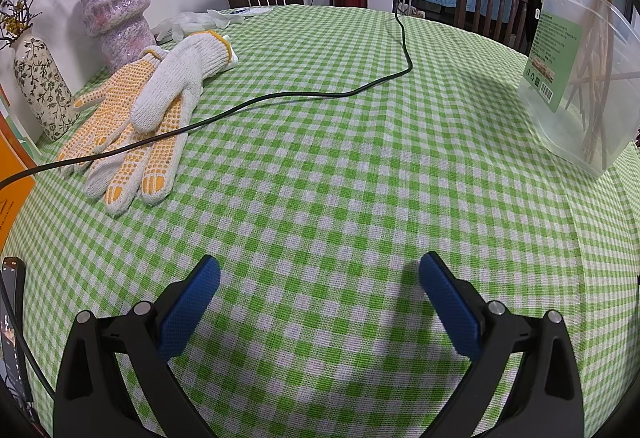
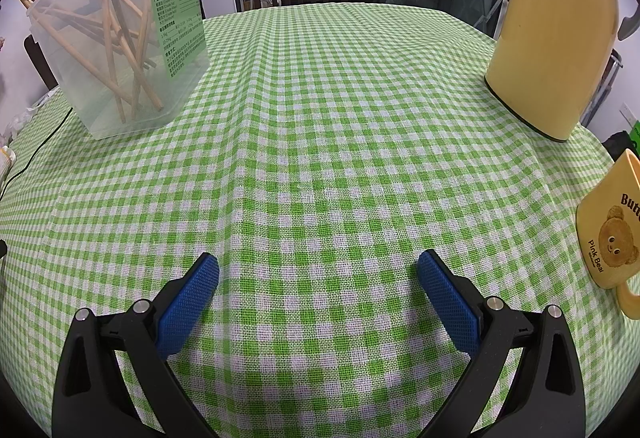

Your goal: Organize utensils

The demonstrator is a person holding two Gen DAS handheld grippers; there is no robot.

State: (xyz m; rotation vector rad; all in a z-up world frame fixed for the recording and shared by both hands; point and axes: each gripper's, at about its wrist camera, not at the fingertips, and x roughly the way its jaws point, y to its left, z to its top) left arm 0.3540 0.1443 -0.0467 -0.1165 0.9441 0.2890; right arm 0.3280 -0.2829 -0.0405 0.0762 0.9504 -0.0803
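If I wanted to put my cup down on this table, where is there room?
The widest bare cloth lies in the middle, between the clear tub of chopsticks and the yellow jug, just ahead of the right tool. There is also room between the gloves and the tub. The edge by the vases is crowded, with a black cable crossing there.

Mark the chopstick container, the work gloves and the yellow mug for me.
chopstick container (image 2: pixel 176 34), right wrist view, green label.
work gloves (image 1: pixel 132 118), left wrist view, dotted palm.
yellow mug (image 2: pixel 612 234), right wrist view, bear print.
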